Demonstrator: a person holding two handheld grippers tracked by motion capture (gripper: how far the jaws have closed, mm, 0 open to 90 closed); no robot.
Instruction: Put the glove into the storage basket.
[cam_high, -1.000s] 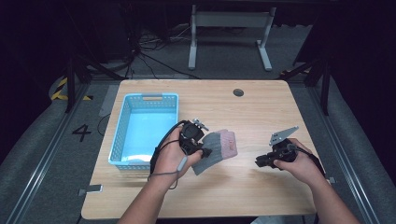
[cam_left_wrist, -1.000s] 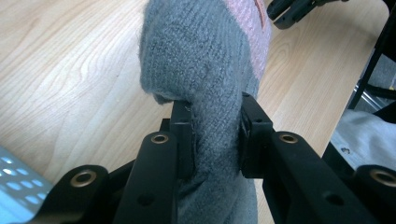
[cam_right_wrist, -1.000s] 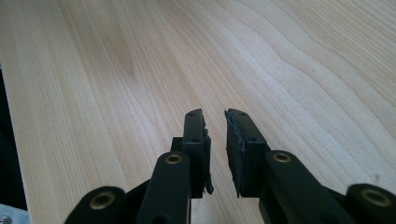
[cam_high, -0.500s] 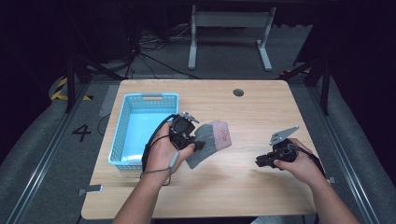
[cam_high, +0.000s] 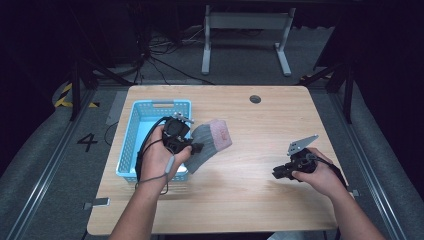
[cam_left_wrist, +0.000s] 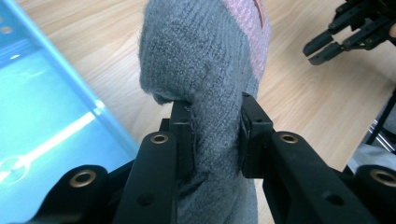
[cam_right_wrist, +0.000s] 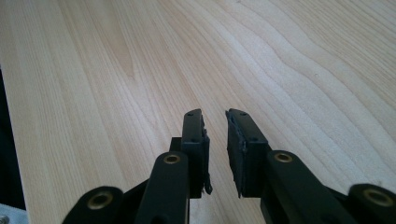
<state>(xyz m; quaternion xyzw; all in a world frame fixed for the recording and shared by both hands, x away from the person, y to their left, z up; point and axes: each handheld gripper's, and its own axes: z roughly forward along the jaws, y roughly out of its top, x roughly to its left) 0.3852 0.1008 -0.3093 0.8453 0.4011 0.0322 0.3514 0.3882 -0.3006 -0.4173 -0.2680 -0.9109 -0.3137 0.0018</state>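
the left gripper has its jaws pinched tight on a grey knitted sock, the fabric bunched between the two black pads and rising past them to a pink toe. from above, the sock hangs out of that gripper in the air, just to the right of the blue basket, its pink end pointing toward the middle of the desk. the left hand sits over the basket's near right corner. across the desk, well apart from the sock, the right gripper has its jaws a narrow gap apart with nothing between them, hovering low over bare wood. the right hand holds that gripper near the desk's right edge, jaws pointing left, the grey plate sticking up on top.
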